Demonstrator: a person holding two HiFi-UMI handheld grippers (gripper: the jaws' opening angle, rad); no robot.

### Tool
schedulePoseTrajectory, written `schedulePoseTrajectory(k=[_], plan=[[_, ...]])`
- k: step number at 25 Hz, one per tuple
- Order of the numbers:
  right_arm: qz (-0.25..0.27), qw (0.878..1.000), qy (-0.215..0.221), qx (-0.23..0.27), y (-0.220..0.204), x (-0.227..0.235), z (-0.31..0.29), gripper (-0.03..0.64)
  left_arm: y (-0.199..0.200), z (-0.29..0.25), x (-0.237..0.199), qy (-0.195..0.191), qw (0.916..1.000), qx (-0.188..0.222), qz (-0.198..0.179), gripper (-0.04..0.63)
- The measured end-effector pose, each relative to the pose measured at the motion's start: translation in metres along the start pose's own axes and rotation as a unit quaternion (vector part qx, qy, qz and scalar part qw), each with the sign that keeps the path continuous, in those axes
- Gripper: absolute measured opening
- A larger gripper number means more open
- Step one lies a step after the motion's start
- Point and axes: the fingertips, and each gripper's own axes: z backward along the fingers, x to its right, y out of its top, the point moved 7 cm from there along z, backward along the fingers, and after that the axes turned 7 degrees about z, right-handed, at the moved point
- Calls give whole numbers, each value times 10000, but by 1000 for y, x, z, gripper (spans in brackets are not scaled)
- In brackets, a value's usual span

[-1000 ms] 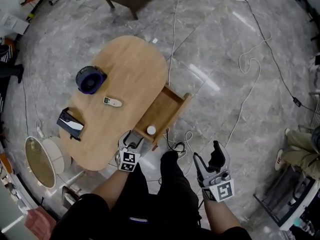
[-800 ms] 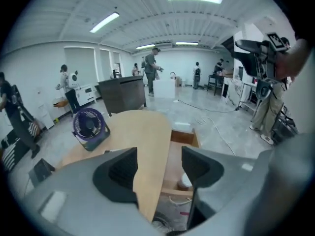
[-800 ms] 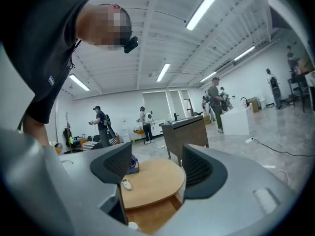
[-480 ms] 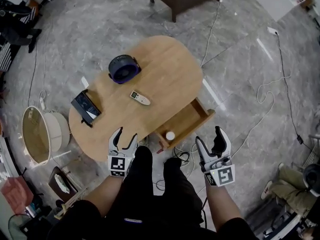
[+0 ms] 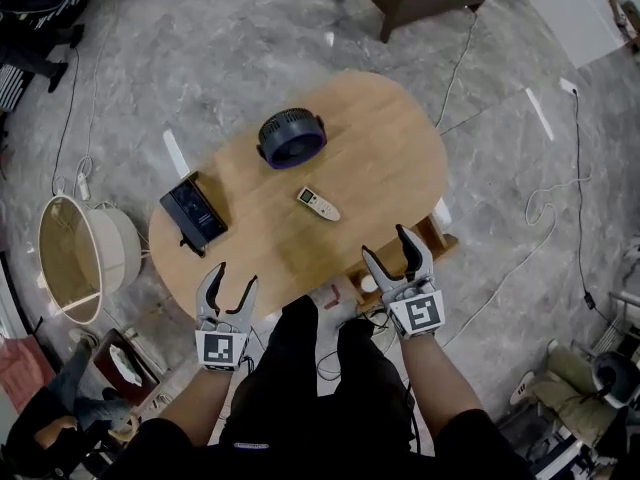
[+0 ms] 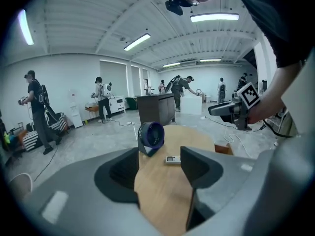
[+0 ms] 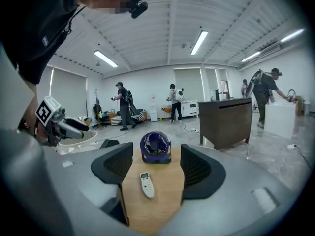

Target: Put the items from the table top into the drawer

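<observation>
Little of the task looks done. Three things are still on the oval tabletop (image 5: 390, 148): a purple fan (image 5: 291, 136) toward the far side, a white remote (image 5: 318, 204) near the middle, and a flat black box (image 5: 194, 213) at the left edge. The drawer (image 5: 442, 238) stands open under the near right edge. The right gripper (image 5: 386, 245) covers most of it, so its contents cannot be told.

Neither tool carries anything. The left gripper (image 5: 231, 278) hangs just off the near left edge, its fingers (image 6: 115, 173) spread wide, with only bare wood between them. The right gripper's fingers (image 7: 199, 171) have just drawn in a little. They are still well apart, and the remote lies ahead of them, untouched. It is probably the easiest first pick for that side.

Room is generous. The three things sit well apart, so each can be approached without nudging another. The black box needs the most care: it lies right at the rim, and a push leftward could tip it off toward the round basket (image 5: 85, 263) on the floor. Cables (image 5: 540, 203) trail over the floor on the right, near the drawer's side. The person's legs stand close to the near edge, between the two tools.
</observation>
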Motion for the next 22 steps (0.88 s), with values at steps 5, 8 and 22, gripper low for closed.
schedulePoseTrajectory(k=[5,8,22], plan=[[221,9951,566,-775,-29,-21,-63,319,-17,2,-21,31,9993,-224,300,271],[409,9873,887,-1252,-52,-31,-98,319,-23,4,-25,-71,9992,-230,327,271],[697,9396,1418,-3036,-132,-48,-182,318,-60,13,-62,44,9955,-564,757,271]])
